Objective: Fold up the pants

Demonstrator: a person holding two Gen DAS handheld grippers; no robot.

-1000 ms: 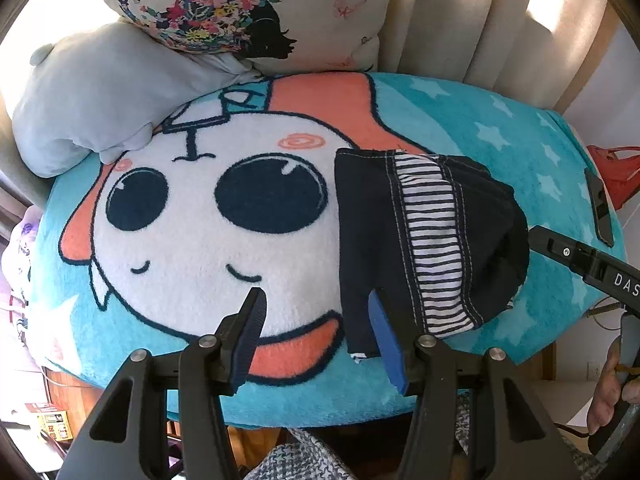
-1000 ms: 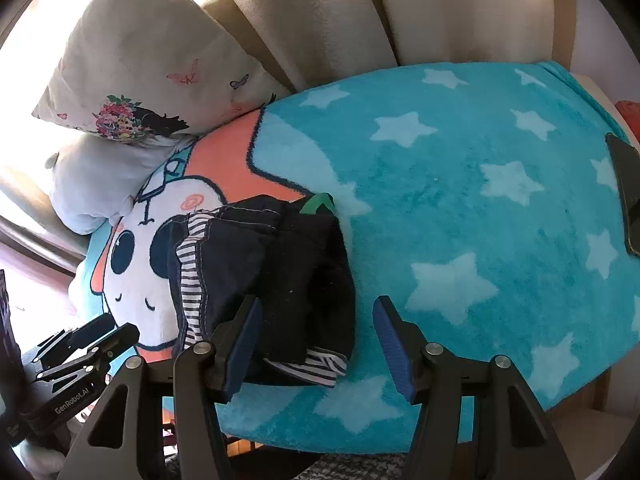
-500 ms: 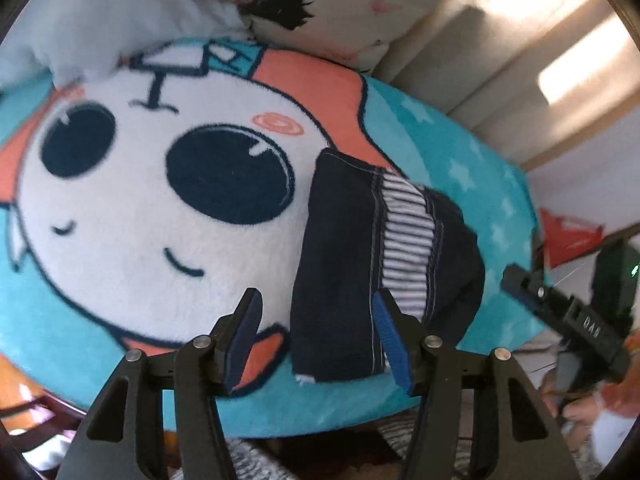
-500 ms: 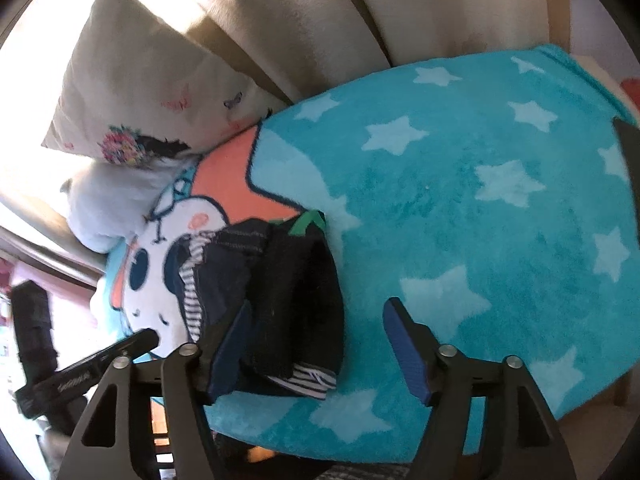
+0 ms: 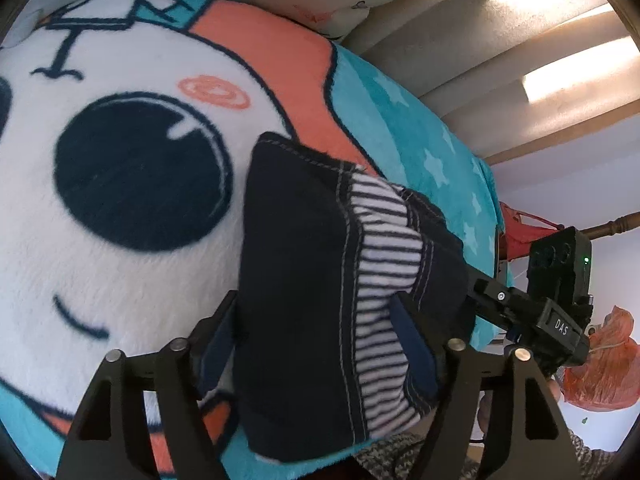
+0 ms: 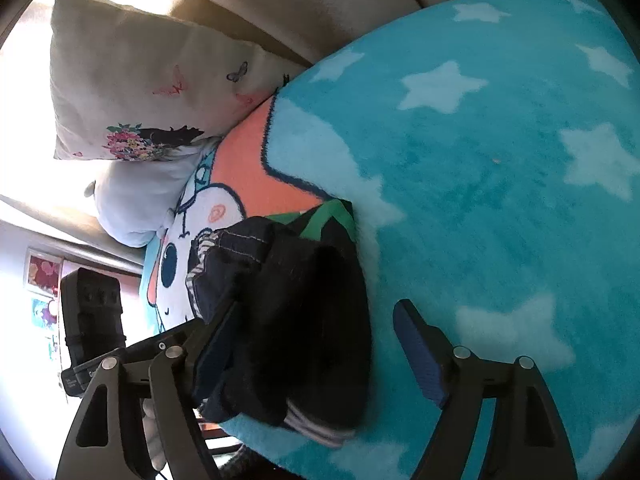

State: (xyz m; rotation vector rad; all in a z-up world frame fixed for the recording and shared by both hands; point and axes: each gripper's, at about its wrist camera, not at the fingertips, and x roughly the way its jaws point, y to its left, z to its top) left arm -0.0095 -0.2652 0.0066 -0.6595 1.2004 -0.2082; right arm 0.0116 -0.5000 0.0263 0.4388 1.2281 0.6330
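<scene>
The dark navy pants [image 5: 296, 280] with a striped lining lie folded in a thick bundle on the cartoon blanket [image 5: 120, 240], near its front edge. My left gripper [image 5: 316, 344] is open, its fingers standing on either side of the bundle's near end. In the right wrist view the pants [image 6: 304, 320] show a green tag at the far end. My right gripper [image 6: 312, 348] is open; its left finger lies against the bundle's left side, and its right finger stands over bare teal blanket [image 6: 500, 200].
A floral pillow [image 6: 152, 92] and a pale blue cushion [image 6: 136, 204] lean at the back left against a beige sofa back [image 5: 500, 52]. The right gripper's body [image 5: 552, 300] shows at the blanket's right edge. An orange bag [image 5: 600, 368] lies beyond.
Both grippers have moved forward and down toward the folded pants. The bundle now sits between the left gripper's fingers and against the right gripper's left finger. Both stay open.
</scene>
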